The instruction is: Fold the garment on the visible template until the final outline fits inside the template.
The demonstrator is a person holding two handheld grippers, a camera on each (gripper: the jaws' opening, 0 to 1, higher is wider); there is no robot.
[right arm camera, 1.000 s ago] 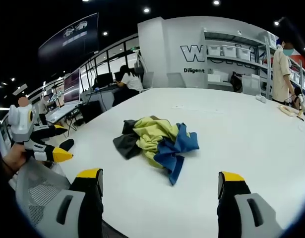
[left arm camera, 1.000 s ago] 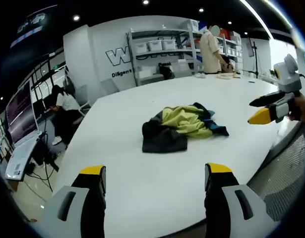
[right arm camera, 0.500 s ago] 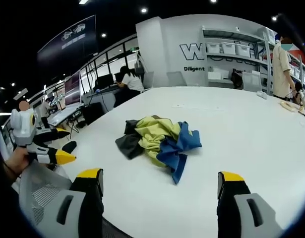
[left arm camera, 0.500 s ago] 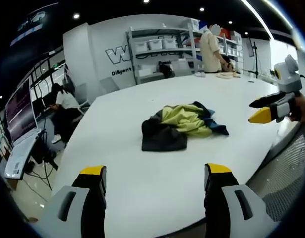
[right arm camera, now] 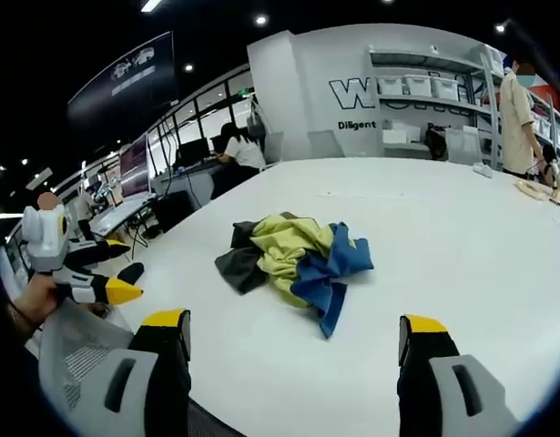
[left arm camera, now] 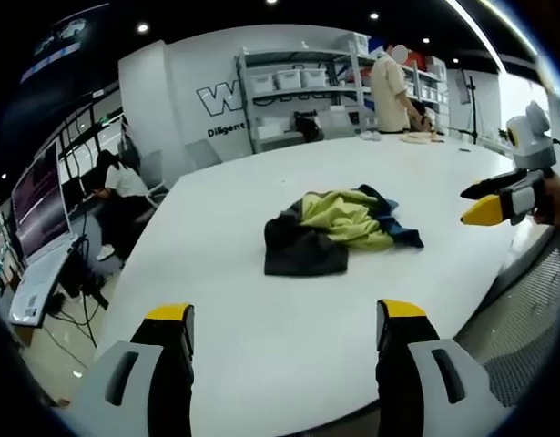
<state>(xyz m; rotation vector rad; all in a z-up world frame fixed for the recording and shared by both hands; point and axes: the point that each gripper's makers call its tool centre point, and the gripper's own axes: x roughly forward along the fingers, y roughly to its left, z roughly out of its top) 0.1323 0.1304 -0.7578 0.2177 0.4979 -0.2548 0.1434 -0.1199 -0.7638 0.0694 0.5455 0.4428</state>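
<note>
A crumpled yellow, blue and dark grey garment [left arm camera: 339, 232] [right arm camera: 296, 261] lies mid-way on the white desk [left arm camera: 261, 309] [right arm camera: 443, 237], at twelve o'clock of the left gripper [left arm camera: 284, 332] and right gripper [right arm camera: 289, 341], both spread apart and empty.

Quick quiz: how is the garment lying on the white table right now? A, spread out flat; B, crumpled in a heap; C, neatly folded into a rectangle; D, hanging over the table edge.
B: the garment sits bunched on the white table, its yellow, blue and dark grey parts tumbled over each other, well in from the edge.
</note>
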